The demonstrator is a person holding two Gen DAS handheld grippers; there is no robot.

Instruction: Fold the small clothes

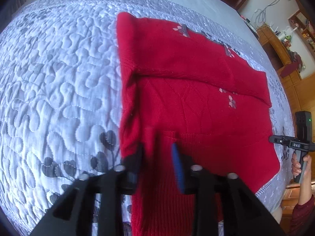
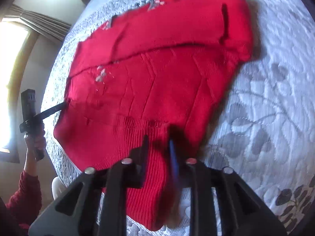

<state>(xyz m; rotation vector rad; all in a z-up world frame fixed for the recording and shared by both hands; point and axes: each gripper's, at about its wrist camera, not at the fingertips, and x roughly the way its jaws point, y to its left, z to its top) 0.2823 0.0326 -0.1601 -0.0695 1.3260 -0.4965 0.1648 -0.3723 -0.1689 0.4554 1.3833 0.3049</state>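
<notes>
**Both grippers pinch the red sweater's bottom edge**

Fingers of the left gripper are closed on the ribbed bottom edge of the red sweater, low in the middle of the left wrist view. The sweater lies spread over the white and grey quilt, filling the middle and right of the frame. One part is folded across its top. At the far right a hand holds the other gripper.

Low in the right wrist view, the right gripper pinches the same ribbed edge between its fingers. The sweater fills the middle of the frame. At the left edge the left gripper meets the sweater's corner.
</notes>
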